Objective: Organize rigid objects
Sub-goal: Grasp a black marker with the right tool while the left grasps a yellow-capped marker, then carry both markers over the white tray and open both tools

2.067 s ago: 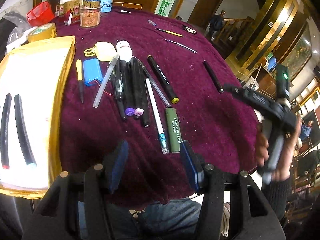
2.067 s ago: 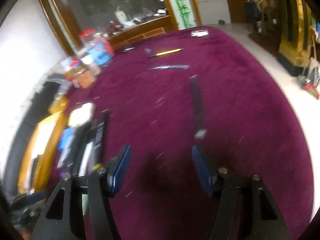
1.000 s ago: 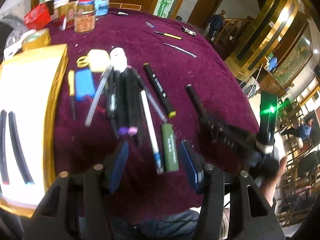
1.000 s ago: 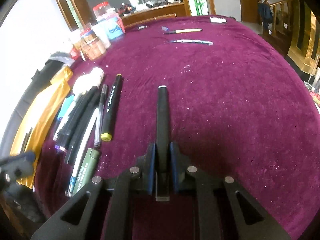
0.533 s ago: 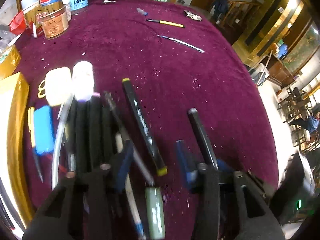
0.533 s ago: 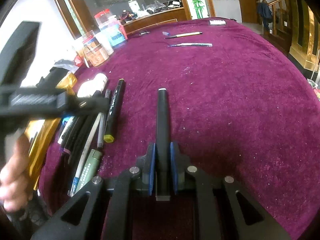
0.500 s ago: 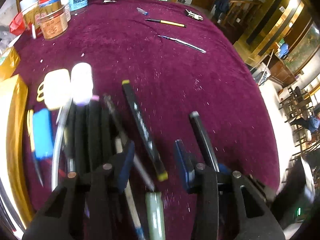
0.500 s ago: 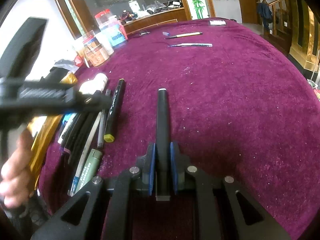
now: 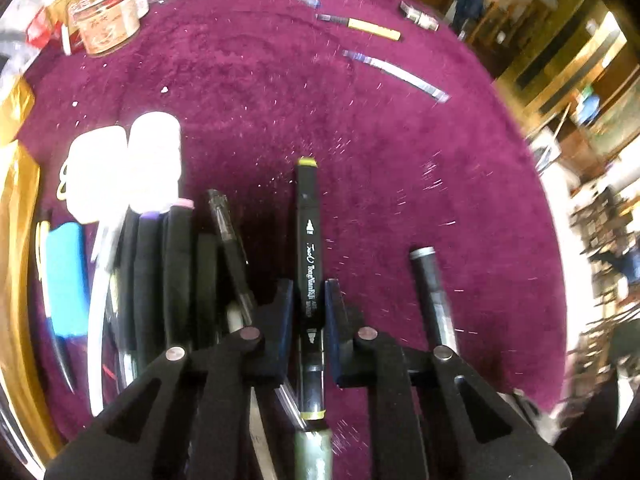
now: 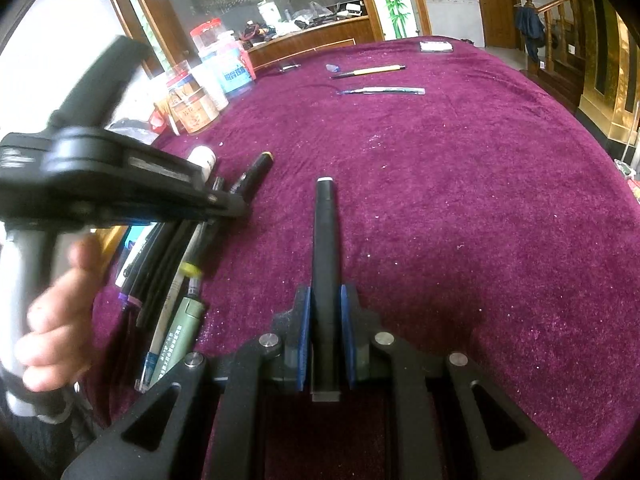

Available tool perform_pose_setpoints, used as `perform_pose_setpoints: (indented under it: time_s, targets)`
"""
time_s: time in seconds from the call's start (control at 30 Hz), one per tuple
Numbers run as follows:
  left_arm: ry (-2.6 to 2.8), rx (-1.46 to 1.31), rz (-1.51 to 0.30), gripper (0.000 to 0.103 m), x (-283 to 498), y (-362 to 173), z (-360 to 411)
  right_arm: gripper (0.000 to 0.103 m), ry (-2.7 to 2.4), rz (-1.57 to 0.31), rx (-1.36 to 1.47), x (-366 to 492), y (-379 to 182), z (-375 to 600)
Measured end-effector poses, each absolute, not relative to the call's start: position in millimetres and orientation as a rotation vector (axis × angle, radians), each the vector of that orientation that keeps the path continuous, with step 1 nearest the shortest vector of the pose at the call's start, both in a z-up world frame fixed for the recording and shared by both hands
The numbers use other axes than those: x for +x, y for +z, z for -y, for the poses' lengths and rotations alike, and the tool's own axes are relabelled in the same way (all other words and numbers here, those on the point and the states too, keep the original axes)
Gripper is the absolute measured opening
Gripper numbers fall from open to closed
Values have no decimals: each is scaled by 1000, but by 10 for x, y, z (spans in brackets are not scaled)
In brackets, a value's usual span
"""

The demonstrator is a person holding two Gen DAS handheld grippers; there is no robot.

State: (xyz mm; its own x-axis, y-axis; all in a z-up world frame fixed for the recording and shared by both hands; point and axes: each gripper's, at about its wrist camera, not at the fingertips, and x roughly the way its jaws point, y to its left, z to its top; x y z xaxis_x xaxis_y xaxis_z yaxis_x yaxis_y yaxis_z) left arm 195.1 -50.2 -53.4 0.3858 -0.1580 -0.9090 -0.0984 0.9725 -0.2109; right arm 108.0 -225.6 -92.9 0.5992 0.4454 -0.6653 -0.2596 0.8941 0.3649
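Plush cloth, plastic pens

The tablecloth is fuzzy magenta velvet; the marker looks smooth black plastic; the pen matt black.

Right gripper jaws were clamped on a black cylindrical pen lying on the purple velvet tablecloth, pen tip pointing far. Near left: a hand gripped the grey handle of the left gripper, whose jaws were closing over a row of dark markers. An olive-green tube lay just beside the row. Far left stood clear plastic jars.
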Motion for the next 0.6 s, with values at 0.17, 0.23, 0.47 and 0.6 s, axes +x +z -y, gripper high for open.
perform_pose_setpoints:
  time_s: [0.17,0.23,0.47,0.6]
  targets:
    - [-132,-252,-1075,12,1500,-176,478,13,408,-831,234,1077,-924,2241]
    - [-163,-271,-1056,12,1304,-104,428,13,407,-824,242,1063,-924,2253]
    - [-138,-356,-993,12,597,-92,51,13,415,-725,208,929,-828,2244]
    - [-90,-416,-941,12,268,-15,-329,13,485,-715,335,898,-785,2295]
